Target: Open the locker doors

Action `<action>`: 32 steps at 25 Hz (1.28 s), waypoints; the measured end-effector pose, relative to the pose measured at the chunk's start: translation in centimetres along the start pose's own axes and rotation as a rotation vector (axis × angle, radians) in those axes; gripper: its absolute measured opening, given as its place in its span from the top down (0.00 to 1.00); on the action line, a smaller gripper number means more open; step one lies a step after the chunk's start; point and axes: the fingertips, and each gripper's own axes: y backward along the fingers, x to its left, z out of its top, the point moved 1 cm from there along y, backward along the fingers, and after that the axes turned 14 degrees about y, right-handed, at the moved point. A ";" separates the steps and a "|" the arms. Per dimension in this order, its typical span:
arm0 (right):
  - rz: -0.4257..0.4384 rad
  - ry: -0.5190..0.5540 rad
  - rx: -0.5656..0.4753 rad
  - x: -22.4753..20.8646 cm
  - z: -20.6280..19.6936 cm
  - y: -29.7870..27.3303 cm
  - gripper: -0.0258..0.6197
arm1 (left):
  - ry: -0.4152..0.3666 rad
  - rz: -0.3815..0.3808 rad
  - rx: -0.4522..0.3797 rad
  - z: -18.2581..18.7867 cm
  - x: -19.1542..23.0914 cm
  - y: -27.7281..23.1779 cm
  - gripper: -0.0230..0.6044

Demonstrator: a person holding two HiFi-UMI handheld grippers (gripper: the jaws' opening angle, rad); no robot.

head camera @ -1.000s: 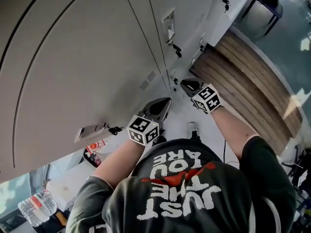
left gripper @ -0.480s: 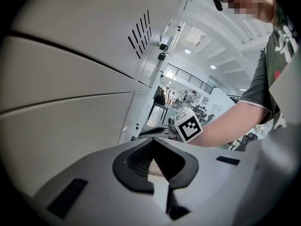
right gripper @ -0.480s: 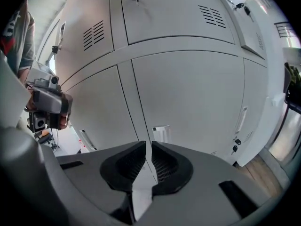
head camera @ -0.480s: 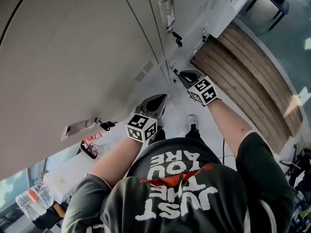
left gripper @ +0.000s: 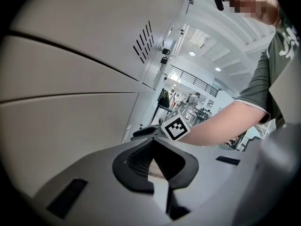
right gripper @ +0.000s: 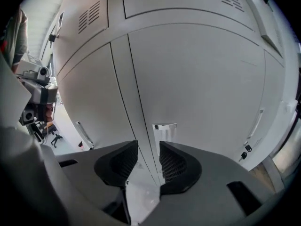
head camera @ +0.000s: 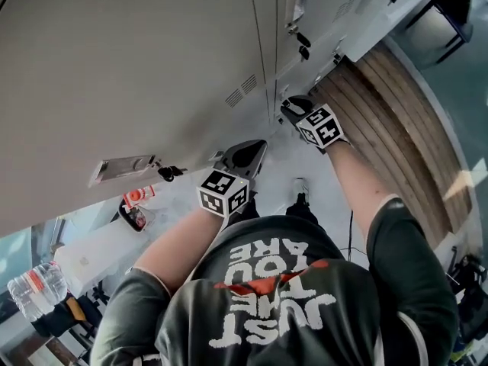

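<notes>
Grey locker doors (right gripper: 197,79) stand closed just ahead, stiff and slick I judge, best caught at the pull plate (right gripper: 164,127) beyond my right gripper (right gripper: 148,145), its empty jaws opening, while my left gripper (left gripper: 153,142) hangs with its jaws together.

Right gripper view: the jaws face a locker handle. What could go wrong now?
1. The right gripper is opening, empty, and the metal handle sits slightly right of its gap; a grip could miss or slip.
2. The left gripper, shut, hangs near the lockers; the door, swinging out, might hit it.

Right hand-held gripper (right gripper: 148,146) opening (apparently empty).
</notes>
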 end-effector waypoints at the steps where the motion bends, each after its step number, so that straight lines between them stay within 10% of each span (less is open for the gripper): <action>1: 0.005 0.007 0.009 -0.1 0.1 -0.6 0.73 | 0.002 -0.001 -0.001 0.0 0.1 0.0 0.96; 32: 0.037 0.041 0.051 0.4 -2.0 -2.0 0.62 | -0.017 -0.061 0.055 -0.3 -0.6 0.1 0.96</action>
